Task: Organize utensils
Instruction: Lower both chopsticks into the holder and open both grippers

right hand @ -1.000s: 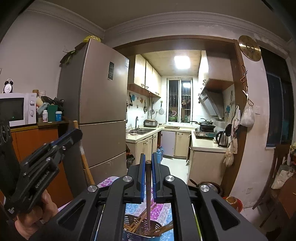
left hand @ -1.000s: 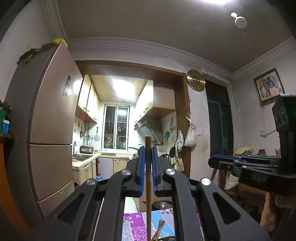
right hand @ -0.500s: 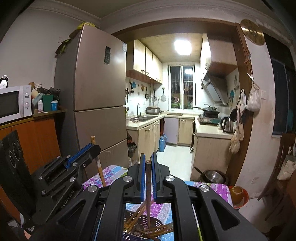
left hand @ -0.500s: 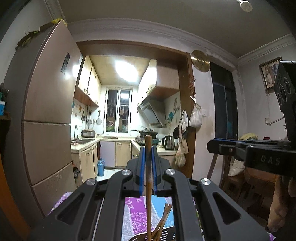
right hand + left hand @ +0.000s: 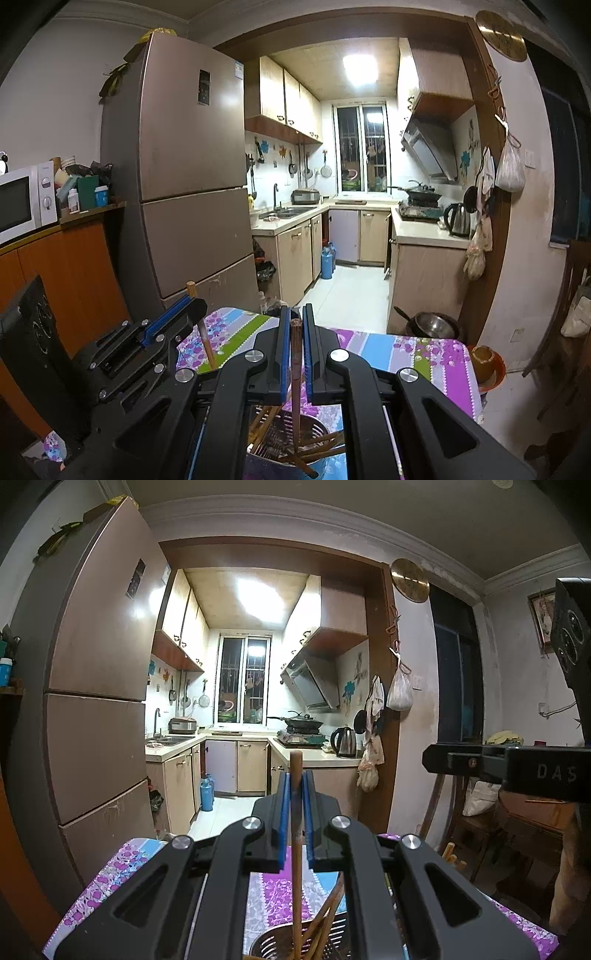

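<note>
Two hand-held grippers above a table corner, each carrying one chopstick. The left gripper (image 5: 295, 786) has its blue-lined jaws closed on a light wooden chopstick (image 5: 295, 834), which stands upright between the pads, its top end rising above them and its lower end reaching down into a perforated metal utensil basket (image 5: 273, 943) at the bottom edge of the left wrist view. The right gripper (image 5: 293, 325) likewise clamps a darker chopstick (image 5: 295, 369), held upright, with its lower tip inside the same basket (image 5: 314, 432), where several more chopsticks (image 5: 321, 443) lie slanted against the wall. In the right wrist view the left gripper (image 5: 173, 314) appears at the left, just beside the right one, its chopstick (image 5: 203, 332) tilted slightly. The basket rests on a table covered by a floral cloth (image 5: 424, 354) in purple, blue and green. Behind stand a brown refrigerator (image 5: 192, 184) and a lit kitchen.
</note>
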Demonstrator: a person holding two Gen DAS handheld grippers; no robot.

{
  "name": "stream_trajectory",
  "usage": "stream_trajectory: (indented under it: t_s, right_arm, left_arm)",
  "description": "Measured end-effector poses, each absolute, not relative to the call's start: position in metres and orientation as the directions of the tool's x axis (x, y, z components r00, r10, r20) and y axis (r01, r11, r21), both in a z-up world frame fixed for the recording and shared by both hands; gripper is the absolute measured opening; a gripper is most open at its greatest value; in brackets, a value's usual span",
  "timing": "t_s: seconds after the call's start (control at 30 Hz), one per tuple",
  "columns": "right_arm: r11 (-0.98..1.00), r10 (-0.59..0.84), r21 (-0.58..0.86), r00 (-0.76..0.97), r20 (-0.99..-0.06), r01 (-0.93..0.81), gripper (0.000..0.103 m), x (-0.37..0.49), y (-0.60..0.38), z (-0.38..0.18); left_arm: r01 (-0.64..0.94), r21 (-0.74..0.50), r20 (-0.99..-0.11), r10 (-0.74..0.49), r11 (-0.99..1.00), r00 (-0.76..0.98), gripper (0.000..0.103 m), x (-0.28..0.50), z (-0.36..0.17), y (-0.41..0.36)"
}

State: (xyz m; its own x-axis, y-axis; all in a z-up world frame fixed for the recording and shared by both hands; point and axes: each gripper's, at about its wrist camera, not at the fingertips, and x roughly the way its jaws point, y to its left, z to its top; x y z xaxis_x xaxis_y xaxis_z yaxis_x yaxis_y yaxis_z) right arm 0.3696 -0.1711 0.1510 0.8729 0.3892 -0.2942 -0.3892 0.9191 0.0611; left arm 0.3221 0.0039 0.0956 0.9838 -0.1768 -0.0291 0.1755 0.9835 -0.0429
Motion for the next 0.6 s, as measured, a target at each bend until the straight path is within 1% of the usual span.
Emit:
stream_trajectory:
  t_s: [0.03,0.07,0.1,0.17,0.23,0.3,0.4,0.47,0.6]
  right_arm:
    - [0.919,0.389,0.063,0.873,-0.295,-0.389,0.008,0.370,-0.172,0.150]
    - [0.919,0.389,0.064,0.873,-0.296,-0.388,0.008,0.370,-0.172,0.149]
    - [0.921,0.386,0.064,0.874,-0.296,-0.385,0.008,0.370,-0.173,0.148]
    - [0.922,0.384,0.067,0.875,-0.295,-0.382,0.009,0.370,-0.174,0.147]
    - [0.922,0.383,0.068,0.878,-0.287,-0.380,0.012,0.368,-0.176,0.149]
    - [0.923,0.382,0.068,0.882,-0.276,-0.379,0.018,0.364,-0.177,0.151]
    - [0.926,0.376,0.064,0.891,-0.253,-0.373,0.024,0.355,-0.182,0.155]
    - [0.928,0.372,0.063,0.897,-0.240,-0.368,0.027,0.349,-0.187,0.157]
    - [0.931,0.364,0.069,0.906,-0.215,-0.358,0.031,0.332,-0.197,0.160]
  left_arm:
    - [0.172,-0.042,-0.029,-0.173,0.984,0.984,0.007,0.323,0.097,0.004]
    - [0.171,-0.043,-0.027,-0.172,0.984,0.985,0.012,0.322,0.097,0.005]
    - [0.170,-0.044,-0.025,-0.172,0.984,0.985,0.020,0.321,0.098,0.005]
    - [0.170,-0.049,-0.019,-0.171,0.984,0.985,0.029,0.320,0.100,0.006]
    - [0.172,-0.053,-0.014,-0.173,0.984,0.985,0.030,0.318,0.102,0.007]
    - [0.172,-0.055,-0.009,-0.173,0.984,0.985,0.035,0.315,0.103,0.007]
    - [0.171,-0.060,-0.003,-0.171,0.984,0.985,0.039,0.309,0.106,0.009]
    - [0.166,-0.065,0.003,-0.167,0.984,0.986,0.042,0.303,0.107,0.013]
    - [0.155,-0.070,0.006,-0.155,0.985,0.988,0.044,0.289,0.108,0.019]
